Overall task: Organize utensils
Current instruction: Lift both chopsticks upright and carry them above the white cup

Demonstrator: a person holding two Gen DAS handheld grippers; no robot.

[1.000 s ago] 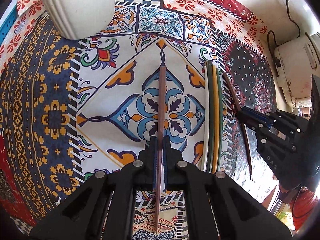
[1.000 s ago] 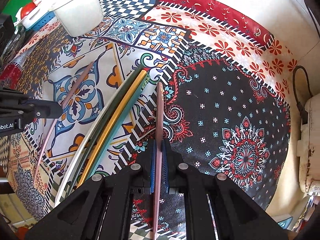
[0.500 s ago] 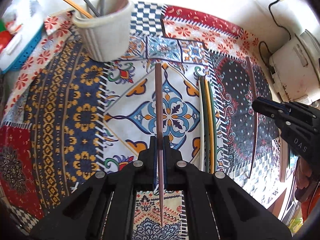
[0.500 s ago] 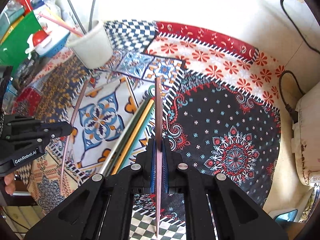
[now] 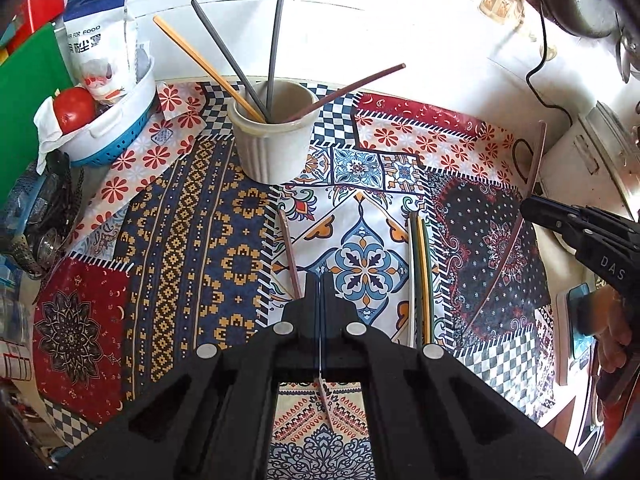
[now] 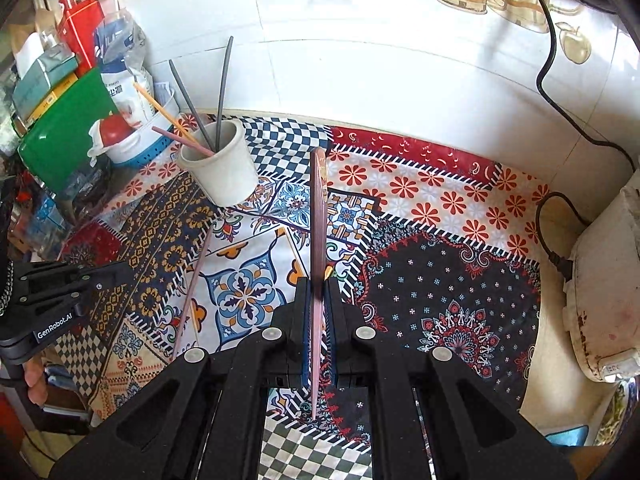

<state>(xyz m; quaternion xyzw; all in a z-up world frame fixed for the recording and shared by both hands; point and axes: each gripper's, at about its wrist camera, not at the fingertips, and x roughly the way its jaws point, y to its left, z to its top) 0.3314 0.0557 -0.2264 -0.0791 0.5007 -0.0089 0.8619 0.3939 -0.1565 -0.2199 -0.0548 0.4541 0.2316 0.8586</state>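
Two grippers hang above the table's patchwork cloth (image 5: 200, 248), each with a single chopstick clamped in its jaws. At the far left a white and blue basket (image 5: 120, 120) holds a tomato (image 5: 74, 108) and a food packet. Next to it stands a white ribbed cup (image 5: 272, 148) with four chopsticks leaning in it: one orange, two grey, one brown. The left gripper (image 5: 321, 300) has its jaws clenched on a brown chopstick (image 5: 290, 252), which slants out to the left of the pads and pokes out again behind them. Just right of it, a bundle of chopsticks (image 5: 420, 272) lies flat on the cloth. Further right, the right gripper (image 6: 318, 312) grips a pink chopstick (image 6: 318, 220) that points toward the far wall. A white appliance (image 6: 600, 300) sits at the right edge.
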